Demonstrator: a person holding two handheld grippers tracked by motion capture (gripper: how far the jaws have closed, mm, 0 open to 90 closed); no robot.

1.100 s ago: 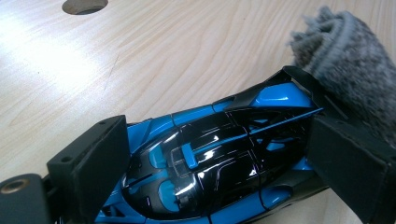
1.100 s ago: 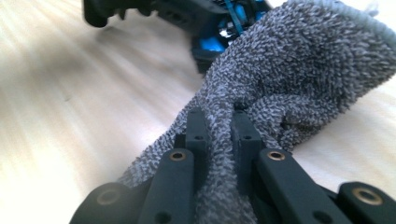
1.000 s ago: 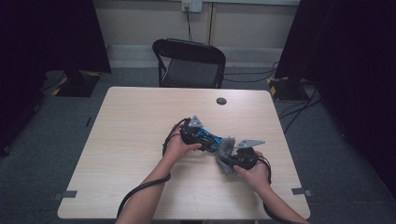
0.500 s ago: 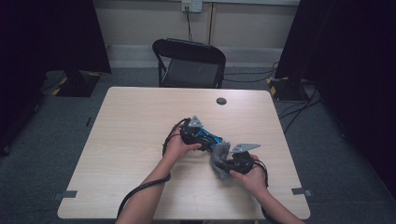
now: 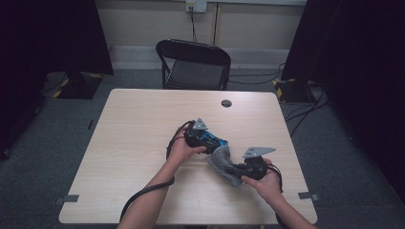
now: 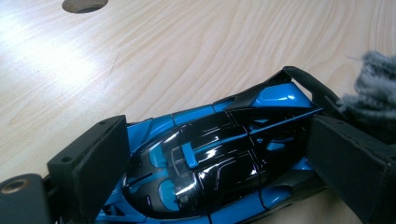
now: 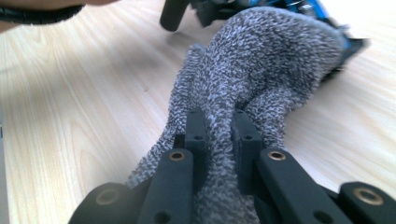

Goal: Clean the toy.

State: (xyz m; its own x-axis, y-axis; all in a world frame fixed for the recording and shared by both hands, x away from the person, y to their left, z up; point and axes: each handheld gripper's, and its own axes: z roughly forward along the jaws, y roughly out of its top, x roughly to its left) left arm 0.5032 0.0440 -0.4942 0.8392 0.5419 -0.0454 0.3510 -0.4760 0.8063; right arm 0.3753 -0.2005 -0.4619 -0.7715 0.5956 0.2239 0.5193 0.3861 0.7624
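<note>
we are seeing bare table (image 5: 129,143) lying open left and ahead; the grey cloth (image 5: 223,162) and toy car (image 5: 210,141) are crowding the space between our grippers.

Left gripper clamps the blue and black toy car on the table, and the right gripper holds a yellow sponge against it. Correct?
Not quite. The right gripper pinches a grey knitted cloth, not a yellow sponge, as the right gripper view shows. The left gripper does clamp the toy car on the table.

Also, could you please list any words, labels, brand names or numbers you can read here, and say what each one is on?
None can be read.
Toy car: blue and black bodywork, no lettering visible.
Grey cloth: plain knit, no label visible.
Table: bare wood grain.
Wall socket: too small to tell.
</note>
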